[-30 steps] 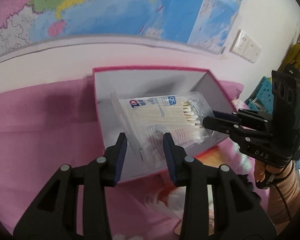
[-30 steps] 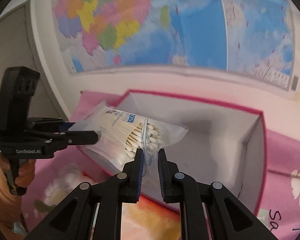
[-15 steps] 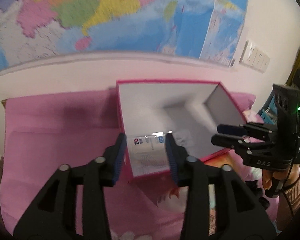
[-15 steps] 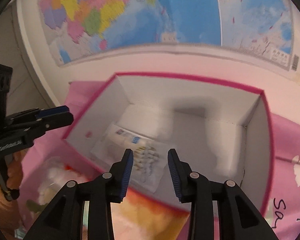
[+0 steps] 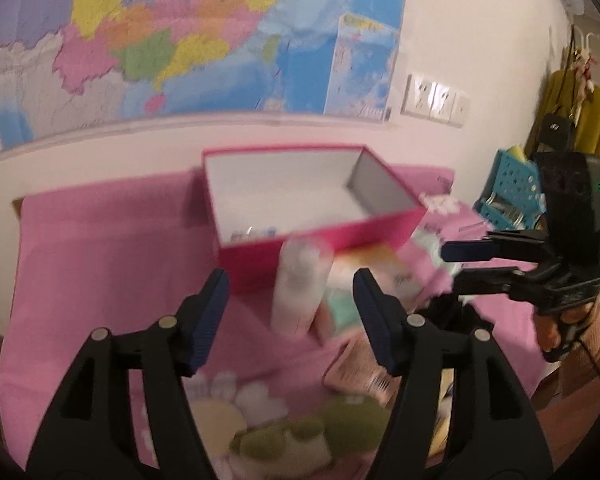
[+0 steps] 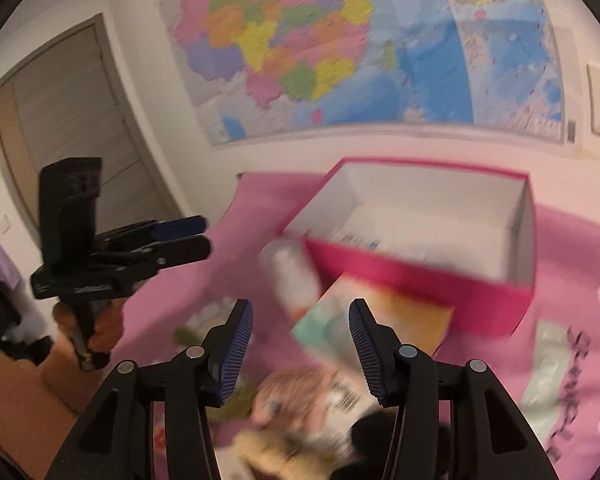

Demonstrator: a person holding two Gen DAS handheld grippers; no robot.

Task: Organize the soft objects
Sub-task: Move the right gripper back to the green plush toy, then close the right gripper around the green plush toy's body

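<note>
A pink box [image 5: 324,236] with a white inside stands open on the pink cloth; it also shows in the right wrist view [image 6: 420,280]. The cotton swab bag [image 5: 256,233] lies inside it near the front wall. My left gripper [image 5: 292,312] is open and empty, held above a white roll-shaped pack [image 5: 300,284] in front of the box. My right gripper [image 6: 300,340] is open and empty above the same pack [image 6: 296,280] and a pastel packet [image 6: 364,320]. Both views are blurred.
More soft packs lie near the table's front: a pink packet [image 5: 360,372], a green plush item [image 5: 320,432] and a black item [image 6: 372,432]. A blue basket [image 5: 512,196] stands at the right. A map covers the wall behind.
The swab bag was let go and now lies in the box. Both grippers opened wide and pulled back from the box, over the packs in front of it.
</note>
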